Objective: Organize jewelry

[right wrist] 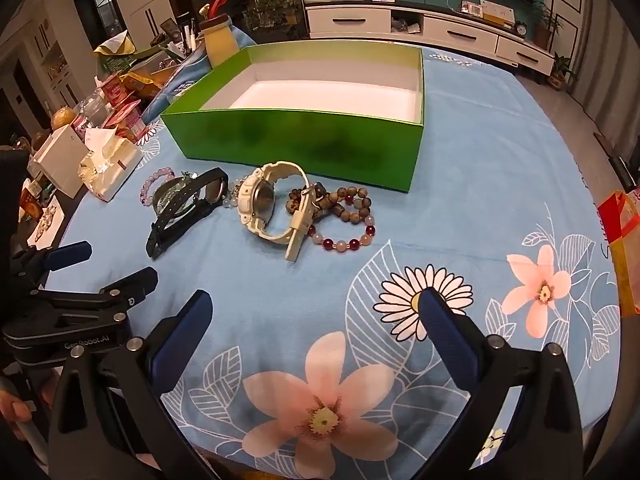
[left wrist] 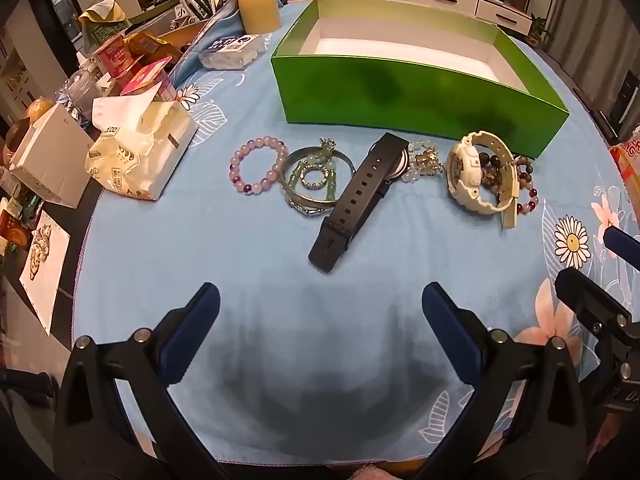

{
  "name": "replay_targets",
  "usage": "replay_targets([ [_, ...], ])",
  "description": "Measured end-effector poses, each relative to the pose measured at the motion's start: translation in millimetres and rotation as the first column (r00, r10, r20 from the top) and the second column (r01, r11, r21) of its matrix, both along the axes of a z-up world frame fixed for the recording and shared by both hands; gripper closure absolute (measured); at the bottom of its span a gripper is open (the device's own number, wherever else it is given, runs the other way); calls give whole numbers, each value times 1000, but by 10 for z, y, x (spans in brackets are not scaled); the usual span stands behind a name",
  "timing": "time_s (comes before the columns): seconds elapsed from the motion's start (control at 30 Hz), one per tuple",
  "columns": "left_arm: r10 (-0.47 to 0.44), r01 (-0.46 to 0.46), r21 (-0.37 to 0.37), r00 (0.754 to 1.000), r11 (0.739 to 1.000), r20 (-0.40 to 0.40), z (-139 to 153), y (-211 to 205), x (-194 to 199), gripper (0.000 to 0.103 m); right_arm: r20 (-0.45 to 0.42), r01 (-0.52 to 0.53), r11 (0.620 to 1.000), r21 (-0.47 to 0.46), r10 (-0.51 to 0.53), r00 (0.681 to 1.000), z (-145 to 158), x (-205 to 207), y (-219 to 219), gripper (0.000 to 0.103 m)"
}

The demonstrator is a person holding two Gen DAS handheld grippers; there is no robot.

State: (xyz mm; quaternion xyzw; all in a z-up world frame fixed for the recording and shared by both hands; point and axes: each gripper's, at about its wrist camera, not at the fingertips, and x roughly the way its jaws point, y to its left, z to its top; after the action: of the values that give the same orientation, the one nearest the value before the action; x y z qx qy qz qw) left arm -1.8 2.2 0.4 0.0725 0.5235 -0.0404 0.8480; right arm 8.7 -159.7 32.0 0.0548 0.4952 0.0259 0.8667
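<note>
We look along two handheld grippers over a table covered in a blue floral cloth [right wrist: 460,208], and we place everything relative to the open green box [left wrist: 416,96] at the far side of it. The box shows only its white floor, and its long side faces us

The jewelry lies in a loose row just in front of the box's near wall, on the cloth. From the box's left end: a pale purple bead bracelet [left wrist: 258,171], touching a silver bangle [left wrist: 316,176] with a jade piece and a small ring inside it. Next comes a black watch [left wrist: 354,204], its strap stretched long, slanting from the box toward us. A clear bead bracelet [left wrist: 424,160] is partly hidden behind the watch. Toward the right end stands a white watch [left wrist: 480,176] on its edge, its loose strap tip pointing our way, overlapping a brown bead bracelet [right wrist: 352,202] and a red and pink bead bracelet [right wrist: 344,240]

Left of the box, a tissue pack [left wrist: 140,156], a white carton [left wrist: 48,156] and snack packets crowd the table edge; their labels are too small to read

The left gripper [left wrist: 320,300] hangs near us, jaws spread wide, holding nothing. The right gripper [right wrist: 316,300] is likewise spread and empty, over the printed flowers. Nothing lies between either gripper and the jewelry
</note>
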Motion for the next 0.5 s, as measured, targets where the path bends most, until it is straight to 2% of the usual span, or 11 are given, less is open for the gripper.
replay_targets([
  [0.5, -8, 8, 2, 1000, 1000, 7, 67, -15, -5, 2, 12, -8, 1000, 8, 8, 1000, 48, -9, 3, 1],
])
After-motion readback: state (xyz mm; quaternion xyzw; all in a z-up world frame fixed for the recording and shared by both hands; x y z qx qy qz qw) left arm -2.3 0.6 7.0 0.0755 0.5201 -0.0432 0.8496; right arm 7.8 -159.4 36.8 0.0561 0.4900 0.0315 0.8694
